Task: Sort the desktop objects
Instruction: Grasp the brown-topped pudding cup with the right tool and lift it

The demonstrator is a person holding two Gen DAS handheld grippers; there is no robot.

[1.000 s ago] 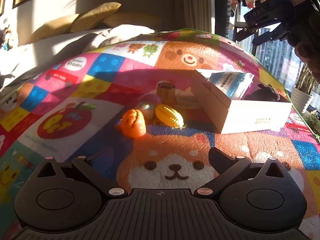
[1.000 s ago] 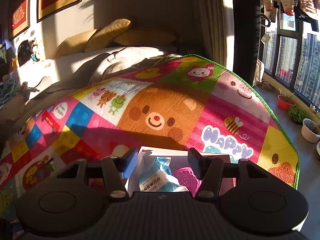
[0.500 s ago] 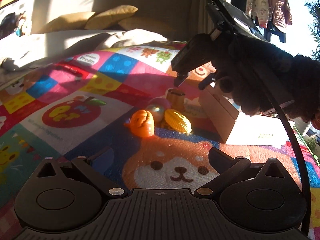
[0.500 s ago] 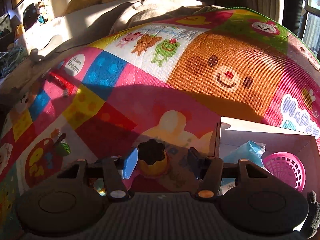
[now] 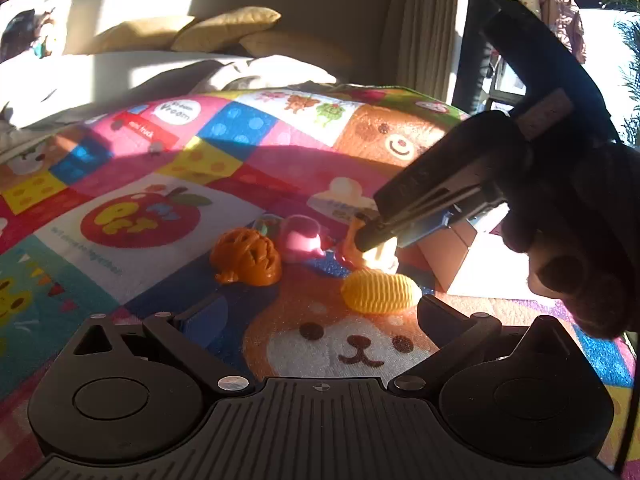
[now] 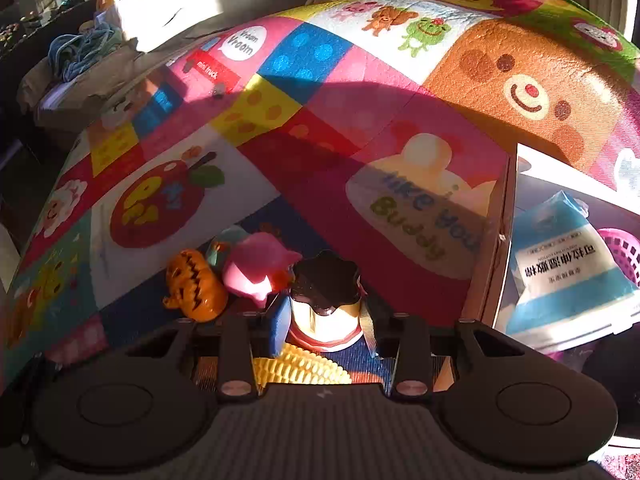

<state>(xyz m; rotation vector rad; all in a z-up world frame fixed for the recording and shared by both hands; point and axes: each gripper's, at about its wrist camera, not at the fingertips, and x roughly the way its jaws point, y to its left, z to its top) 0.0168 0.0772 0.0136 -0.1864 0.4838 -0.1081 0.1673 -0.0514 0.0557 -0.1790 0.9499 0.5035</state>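
Sunlit cartoon play mat [image 6: 320, 128] — right gripper [image 6: 326, 316] clamps the toy cup [image 6: 325, 304] (dark-topped); left gripper [image 5: 320, 320] open, empty.

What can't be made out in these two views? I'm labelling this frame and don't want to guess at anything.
- Left wrist view: the toy cup is mostly hidden behind the right gripper; glare washes out the rest.
- Left wrist view: the box is largely covered by the gloved hand, so its contents are unseen.
- Right wrist view: the pink basket is cut off by the frame edge.
- Right wrist view: the corn lies half under the gripper body.
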